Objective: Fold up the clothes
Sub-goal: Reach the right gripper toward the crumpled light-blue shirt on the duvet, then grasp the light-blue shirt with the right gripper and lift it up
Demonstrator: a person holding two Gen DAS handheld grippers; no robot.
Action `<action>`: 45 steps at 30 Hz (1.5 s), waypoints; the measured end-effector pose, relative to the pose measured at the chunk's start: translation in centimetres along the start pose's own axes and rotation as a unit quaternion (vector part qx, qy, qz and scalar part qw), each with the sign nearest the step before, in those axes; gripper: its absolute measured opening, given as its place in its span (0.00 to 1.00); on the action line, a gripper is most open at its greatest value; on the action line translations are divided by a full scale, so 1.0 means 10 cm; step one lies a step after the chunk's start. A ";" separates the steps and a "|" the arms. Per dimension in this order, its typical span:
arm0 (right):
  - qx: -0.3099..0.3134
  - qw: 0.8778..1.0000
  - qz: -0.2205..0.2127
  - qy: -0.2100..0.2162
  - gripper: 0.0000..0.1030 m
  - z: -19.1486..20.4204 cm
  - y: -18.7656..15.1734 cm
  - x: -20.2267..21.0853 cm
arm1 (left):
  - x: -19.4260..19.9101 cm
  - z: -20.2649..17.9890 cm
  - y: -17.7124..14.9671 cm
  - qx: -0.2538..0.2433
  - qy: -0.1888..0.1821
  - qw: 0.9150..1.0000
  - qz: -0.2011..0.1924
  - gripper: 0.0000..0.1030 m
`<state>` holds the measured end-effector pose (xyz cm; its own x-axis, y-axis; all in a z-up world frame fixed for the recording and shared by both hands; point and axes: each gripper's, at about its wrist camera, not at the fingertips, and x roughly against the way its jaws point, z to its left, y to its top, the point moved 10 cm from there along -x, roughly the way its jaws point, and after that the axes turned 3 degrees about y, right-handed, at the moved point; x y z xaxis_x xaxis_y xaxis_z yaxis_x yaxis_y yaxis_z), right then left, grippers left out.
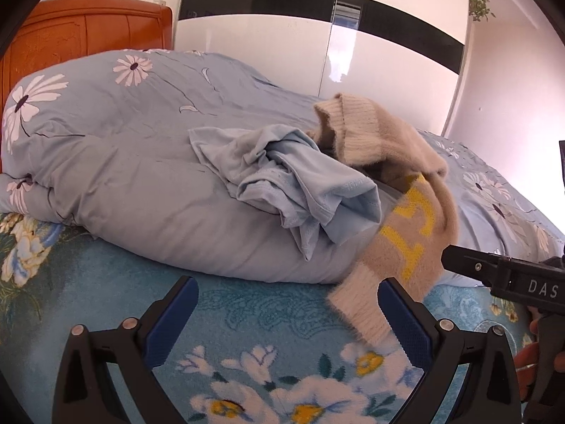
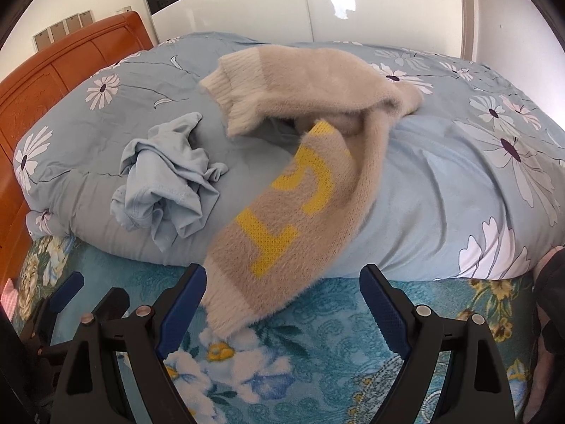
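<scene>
A beige fuzzy sweater with yellow letters lies draped over the rolled duvet; one sleeve hangs down onto the bed sheet. It also shows in the left wrist view. A crumpled light blue garment lies left of it, also in the right wrist view. My left gripper is open and empty over the sheet, with the sleeve's cuff by its right finger. My right gripper is open, and the sleeve's cuff lies between its fingers.
A rolled light blue floral duvet lies across the bed on a teal floral sheet. An orange wooden headboard stands at the left. A white wardrobe stands behind the bed.
</scene>
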<state>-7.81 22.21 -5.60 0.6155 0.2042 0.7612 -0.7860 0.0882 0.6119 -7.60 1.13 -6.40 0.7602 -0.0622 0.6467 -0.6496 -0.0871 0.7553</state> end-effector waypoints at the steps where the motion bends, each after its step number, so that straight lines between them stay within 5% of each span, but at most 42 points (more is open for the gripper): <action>1: -0.003 1.000 0.002 0.003 0.87 0.00 -0.01 -0.01 | 0.00 0.00 0.00 0.000 0.001 1.000 0.000 1.00; 26: 0.033 0.999 0.030 0.007 0.87 0.34 0.05 -0.14 | -0.14 0.22 0.02 0.053 -0.030 0.998 0.023 1.00; 35: 0.124 0.991 0.032 -0.027 0.86 0.77 0.35 -0.43 | -0.01 0.82 -0.28 0.121 -0.002 0.991 0.058 1.00; 38: 0.150 0.987 0.032 -0.049 0.74 0.88 0.49 -0.55 | 0.07 0.99 -0.35 0.141 0.003 0.988 0.060 1.00; 42: 0.117 0.992 0.032 -0.043 0.16 0.96 0.66 -0.59 | 0.20 1.14 -0.43 0.166 0.001 0.984 0.066 1.00; 45: 0.048 0.999 0.022 -0.005 0.04 1.02 0.80 -0.47 | 0.31 1.20 -0.46 0.181 -0.008 0.981 0.065 1.00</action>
<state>-16.40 12.02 -2.14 0.5811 0.1965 0.7898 -0.8037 -0.0145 0.5949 -2.18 -10.59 -9.17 0.6733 -0.1106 0.7311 -0.6972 -0.4241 0.5779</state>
